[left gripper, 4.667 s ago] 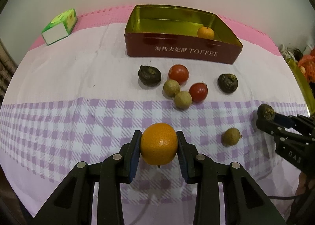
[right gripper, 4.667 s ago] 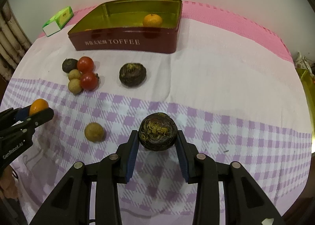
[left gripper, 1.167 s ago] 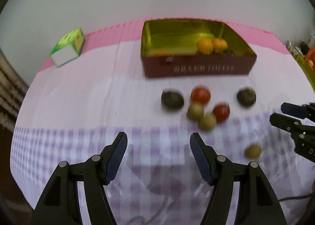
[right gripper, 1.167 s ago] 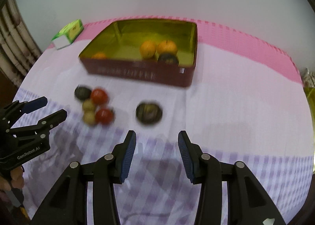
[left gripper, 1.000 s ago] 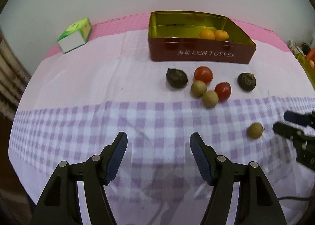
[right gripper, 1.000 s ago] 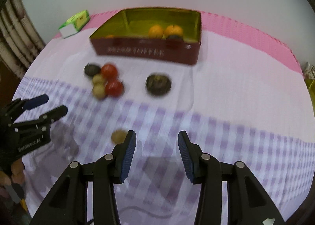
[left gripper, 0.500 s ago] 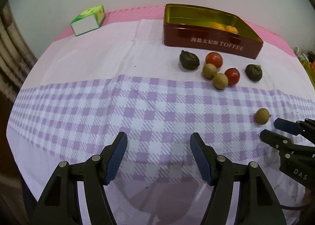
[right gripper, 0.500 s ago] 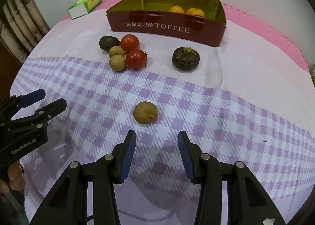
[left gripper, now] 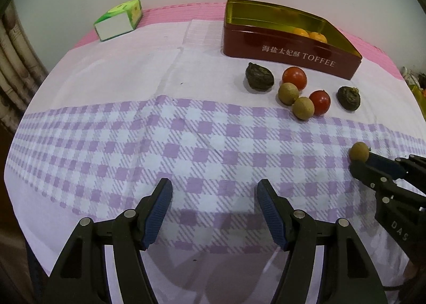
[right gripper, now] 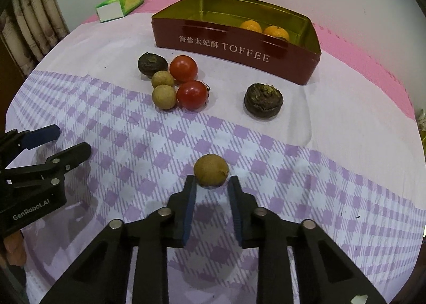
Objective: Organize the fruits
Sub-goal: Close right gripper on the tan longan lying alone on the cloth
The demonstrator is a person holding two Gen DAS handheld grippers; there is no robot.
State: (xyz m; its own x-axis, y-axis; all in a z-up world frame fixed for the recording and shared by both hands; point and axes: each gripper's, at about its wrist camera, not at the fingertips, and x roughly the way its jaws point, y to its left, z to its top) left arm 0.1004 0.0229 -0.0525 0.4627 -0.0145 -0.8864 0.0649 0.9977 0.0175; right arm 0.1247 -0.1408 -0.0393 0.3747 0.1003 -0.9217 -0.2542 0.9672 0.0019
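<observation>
My right gripper (right gripper: 211,184) sits low over the checked cloth with its fingers partly apart, one on each side of a lone brown longan (right gripper: 211,170); the fruit lies at the fingertips on the purple-and-white squares, and I cannot tell whether the pads touch its skin or stand just off it; from the left wrist view the same longan (left gripper: 359,151) shows at the tip of that gripper (left gripper: 364,164), well to my right; my left gripper (left gripper: 214,197) hangs over bare checks with its fingers spread wide and nothing between them, and the right wrist view shows it (right gripper: 70,140) parted in the same way at the left edge; farther back, on the plain white part of the tablecloth (right gripper: 332,184), a small cluster lies together: two red tomatoes (right gripper: 183,68) (right gripper: 192,93), two more longans (right gripper: 162,79) (right gripper: 164,96) touching them, and a dark wrinkled fruit (right gripper: 152,63) just behind; a second dark wrinkled fruit (right gripper: 263,101) sits apart to the right of the cluster, near the front wall of the red TOFFEE tin (right gripper: 226,49); inside the tin, toward its right end, two oranges (right gripper: 250,25) (right gripper: 276,32) rest side by side; a green and white carton (right gripper: 119,4) lies beyond the tin's left end, on the pink strip near the wall.
</observation>
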